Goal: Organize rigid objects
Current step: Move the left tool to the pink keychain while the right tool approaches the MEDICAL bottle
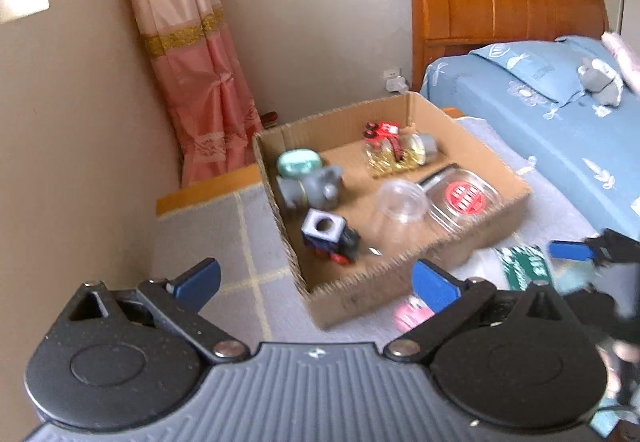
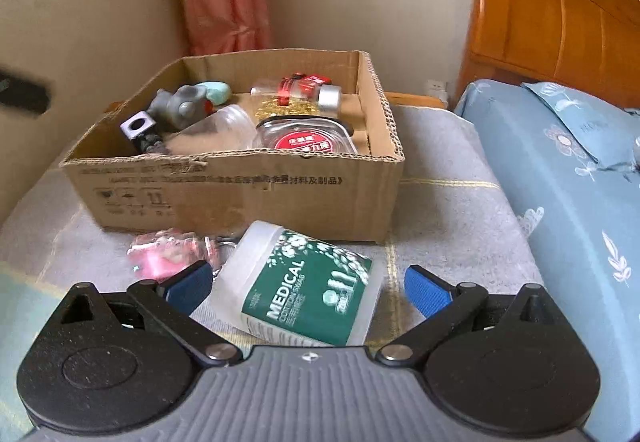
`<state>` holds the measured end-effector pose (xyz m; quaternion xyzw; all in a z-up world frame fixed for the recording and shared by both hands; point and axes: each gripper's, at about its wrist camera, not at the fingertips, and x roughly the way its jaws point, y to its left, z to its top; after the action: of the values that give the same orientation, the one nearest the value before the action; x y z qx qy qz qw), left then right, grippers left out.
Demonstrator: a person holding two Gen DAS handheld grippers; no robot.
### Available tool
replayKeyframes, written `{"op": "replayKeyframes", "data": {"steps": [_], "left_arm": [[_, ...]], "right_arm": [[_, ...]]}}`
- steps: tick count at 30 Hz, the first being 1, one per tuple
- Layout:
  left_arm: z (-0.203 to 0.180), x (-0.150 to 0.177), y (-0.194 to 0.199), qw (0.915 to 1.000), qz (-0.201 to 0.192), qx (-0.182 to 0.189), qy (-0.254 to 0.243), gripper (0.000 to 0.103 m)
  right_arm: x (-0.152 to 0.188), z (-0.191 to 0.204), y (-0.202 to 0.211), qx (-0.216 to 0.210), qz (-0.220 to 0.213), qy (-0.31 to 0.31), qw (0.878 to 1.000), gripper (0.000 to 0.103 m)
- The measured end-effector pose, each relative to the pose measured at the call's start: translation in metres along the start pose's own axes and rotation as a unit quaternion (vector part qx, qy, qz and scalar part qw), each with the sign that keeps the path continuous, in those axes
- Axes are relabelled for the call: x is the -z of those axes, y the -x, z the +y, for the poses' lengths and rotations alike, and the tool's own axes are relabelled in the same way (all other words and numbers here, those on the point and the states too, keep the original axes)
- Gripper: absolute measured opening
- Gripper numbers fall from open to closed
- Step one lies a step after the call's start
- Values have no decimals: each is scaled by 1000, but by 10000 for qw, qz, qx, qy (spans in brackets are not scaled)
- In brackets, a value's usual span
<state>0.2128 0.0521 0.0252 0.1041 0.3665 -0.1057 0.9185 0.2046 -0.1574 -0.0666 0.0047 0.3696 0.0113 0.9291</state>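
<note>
Nearest the lens in the right wrist view, we see the right gripper (image 2: pixel 308 288) with its blue pads spread wide on either side of a cotton swab tub (image 2: pixel 306 282) — a translucent container with a green "MEDICAL" label lying on its side at lower centre; the left pad appears at its edge, but we cannot tell whether it touches, and the right pad stands clear. Just left of the tub lies a pink keychain toy (image 2: pixel 166 252) on the grey quilted mat (image 2: pixel 440 202). Behind both, at mid-frame, sits the cardboard box (image 2: pixel 240 194), open-topped, holding a clear lidded container with a red label (image 2: pixel 308 140), a clear cup (image 2: pixel 224 128) on its side, a grey figurine (image 2: pixel 180 108), a silver-capped bottle (image 2: pixel 304 90) and a small toy train (image 2: pixel 140 132). In the left wrist view, the left gripper (image 1: pixel 316 276) — empty, fingers fully apart — hovers at lower centre before the box's near corner. Farther right we note the blue bedspread (image 2: pixel 580 202), and at upper right the wooden headboard (image 2: pixel 560 22); a pink curtain (image 2: pixel 224 2) hangs at upper centre.
</note>
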Motion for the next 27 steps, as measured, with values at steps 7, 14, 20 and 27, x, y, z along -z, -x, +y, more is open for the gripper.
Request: {"op": "replayKeyframes", "data": {"steps": [7,14,20,27], "left_arm": [[-16,21,-14,9995,56,57,294,102],[-33,28,-41,9988,111,-135,452,102],[-49,32,-60,9978,281,25,597,102],[-69,32,-84,9967,456,-161,654,102]], "right_arm": [[9,-10,-9,149,262,-102,9995,103],[24,-33,-16,280,563,-124,9979,103],[29,-36,-15,143,491,144,9986,103],[30,-38,-15,83,407,208,9989,103]]}}
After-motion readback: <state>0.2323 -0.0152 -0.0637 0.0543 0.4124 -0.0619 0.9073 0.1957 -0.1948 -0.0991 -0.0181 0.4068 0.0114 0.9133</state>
